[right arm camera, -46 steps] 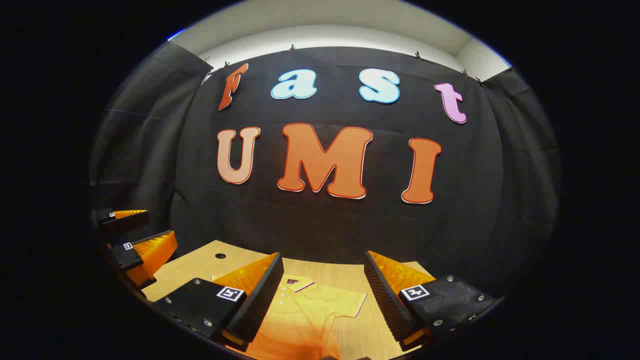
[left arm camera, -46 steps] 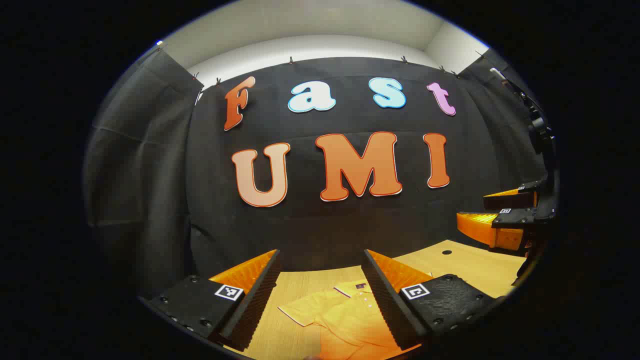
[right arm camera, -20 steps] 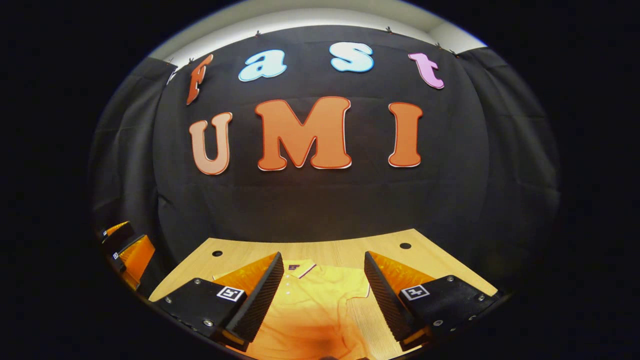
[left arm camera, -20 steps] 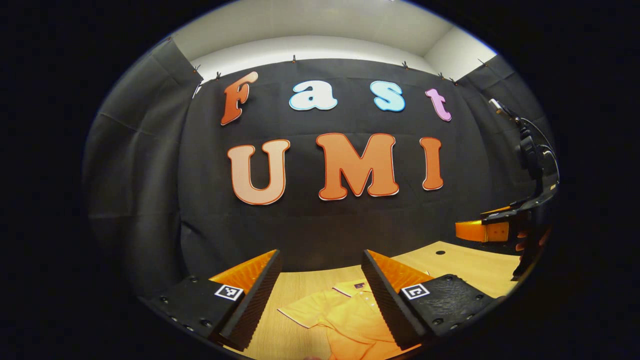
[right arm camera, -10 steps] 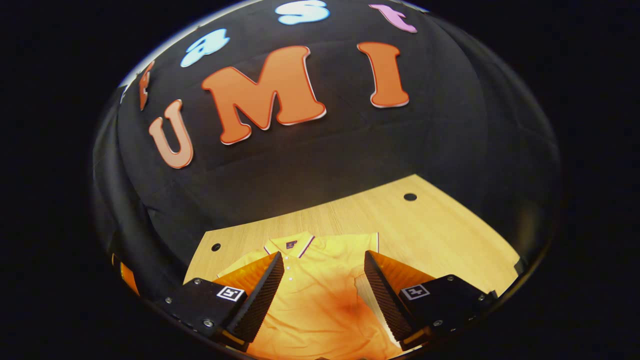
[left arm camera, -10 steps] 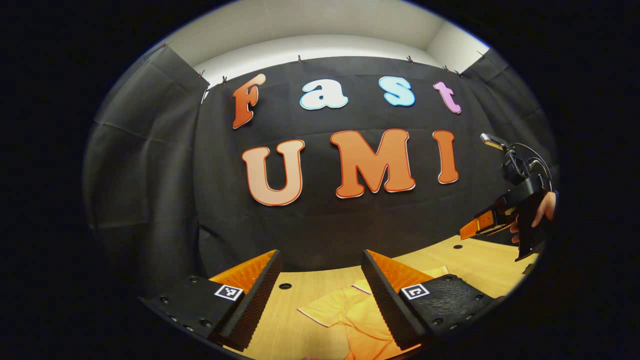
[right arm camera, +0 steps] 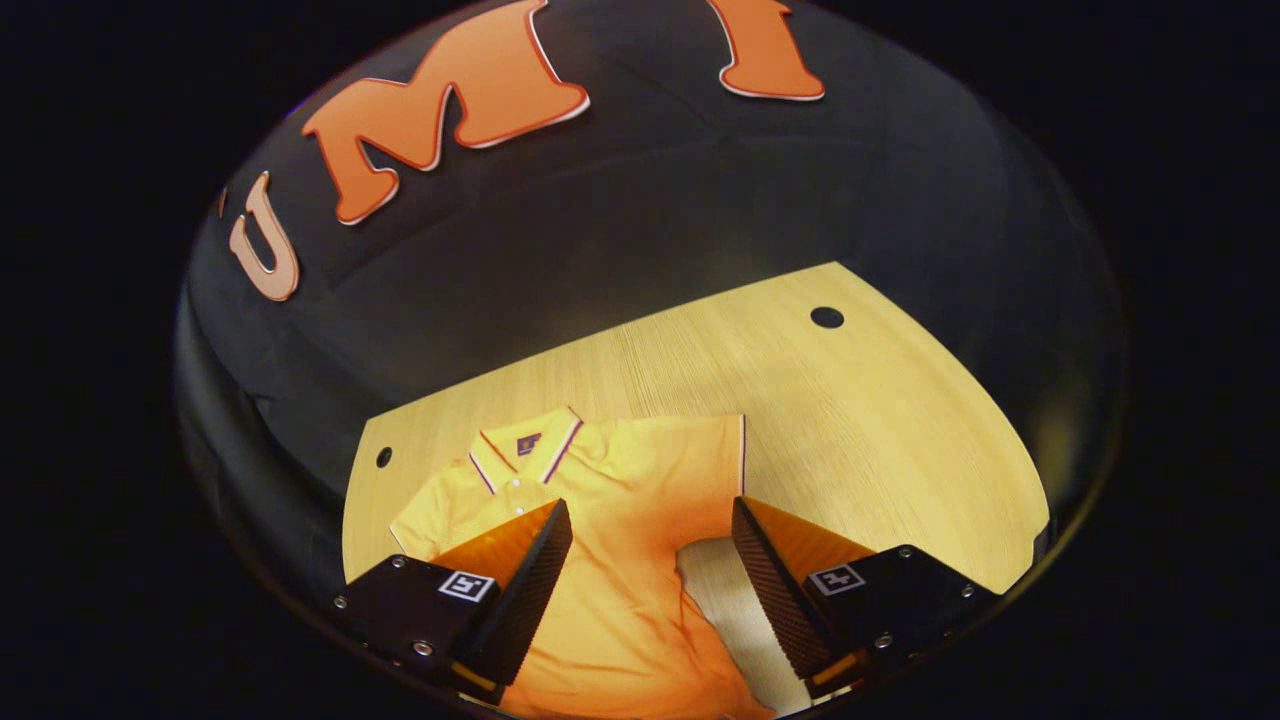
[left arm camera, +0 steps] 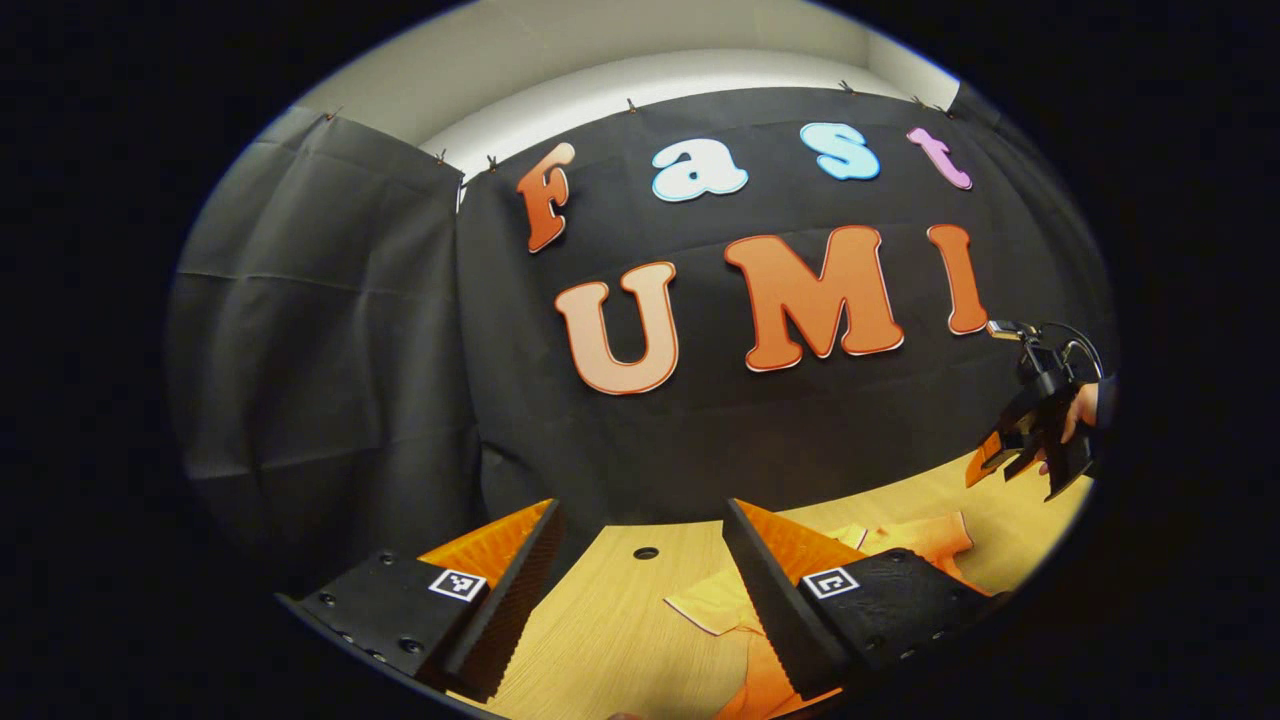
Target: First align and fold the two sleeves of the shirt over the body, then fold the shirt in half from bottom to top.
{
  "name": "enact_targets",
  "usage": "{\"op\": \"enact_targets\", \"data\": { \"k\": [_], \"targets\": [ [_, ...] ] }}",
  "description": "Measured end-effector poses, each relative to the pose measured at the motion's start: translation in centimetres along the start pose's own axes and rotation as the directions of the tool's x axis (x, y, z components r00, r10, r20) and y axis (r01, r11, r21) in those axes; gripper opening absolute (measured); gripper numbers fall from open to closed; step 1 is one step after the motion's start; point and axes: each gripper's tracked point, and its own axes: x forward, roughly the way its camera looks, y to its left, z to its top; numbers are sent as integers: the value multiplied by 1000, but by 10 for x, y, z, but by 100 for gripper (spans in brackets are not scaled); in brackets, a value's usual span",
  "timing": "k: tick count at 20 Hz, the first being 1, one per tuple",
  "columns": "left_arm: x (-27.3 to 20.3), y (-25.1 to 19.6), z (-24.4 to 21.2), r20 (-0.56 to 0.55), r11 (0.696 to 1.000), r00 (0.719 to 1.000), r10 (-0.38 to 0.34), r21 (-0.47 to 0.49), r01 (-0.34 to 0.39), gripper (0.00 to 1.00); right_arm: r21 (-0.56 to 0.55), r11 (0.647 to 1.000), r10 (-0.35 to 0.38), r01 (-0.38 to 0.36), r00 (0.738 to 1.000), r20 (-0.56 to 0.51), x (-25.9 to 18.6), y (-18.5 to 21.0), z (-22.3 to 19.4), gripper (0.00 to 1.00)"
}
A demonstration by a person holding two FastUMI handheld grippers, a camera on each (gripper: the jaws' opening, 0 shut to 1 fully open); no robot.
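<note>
Table (right arm camera: 900,420): bare wood, two holes near the far edge, backed by the black cloth wall (right arm camera: 640,220).

Shirt (right arm camera: 620,520): lies flat, face up, collar toward the wall, on the near-left part of the table. Both sleeves are out sideways, neither folded over the body yet. From the left gripper view the shirt (left arm camera: 905,540) sits off to the right, mostly hidden behind that gripper's own finger.

Right gripper (right arm camera: 650,560): spread wide, nothing in it, above the shirt near the right sleeve and armpit. Can't tell if it's touching the cloth. It also shows far off in the left gripper view (left arm camera: 1010,450), held by a hand (left arm camera: 1085,405).

Left gripper (left arm camera: 640,590): spread wide, nothing in it, over bare table left of the shirt, aimed mostly at the wall.

Step, as I read it: approach for the first sleeve fold.

Risks:
- Right fingers straddle the armpit, not the cuff. Pinching there likely grabs body cloth too and drags the whole shirt.
- Thin fabric on a smooth table: a pinch may take both layers or slip off.
- Left is off the shirt; folding one-handed could skew the body and leave the sleeves misaligned.
</note>
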Motion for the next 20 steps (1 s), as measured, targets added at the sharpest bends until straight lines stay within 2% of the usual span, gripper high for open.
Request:
{"op": "enact_targets", "data": {
  "k": [5,9,11,14,16,17,20],
  "targets": [
    [-10,9,-14,-65,994,993,102,35,-100,98,7,1000,-22,24,987,-162,52,-22,-6,97],
    [-22,-3,-25,-116,990,986,122,80,-113,99,-25,1000,-23,17,955,-296,94,-35,-23,96],
    [-28,-18,-32,-159,991,982,105,96,-91,99,-45,999,-33,18,937,-348,112,-42,-30,94],
    [-34,-26,-51,-239,993,966,97,90,-77,99,-82,996,-74,46,922,-380,136,-51,-39,91],
    [-34,-24,-50,-250,990,961,118,105,-94,99,-104,992,-105,69,911,-399,145,-54,-47,89],
    [-35,-23,-49,-252,988,959,127,115,-100,99,-113,991,-104,65,914,-392,149,-54,-45,89],
    [-35,-32,-57,-276,989,954,117,121,-87,99,-184,979,-157,88,903,-401,161,-66,-44,86]
  ]
}}
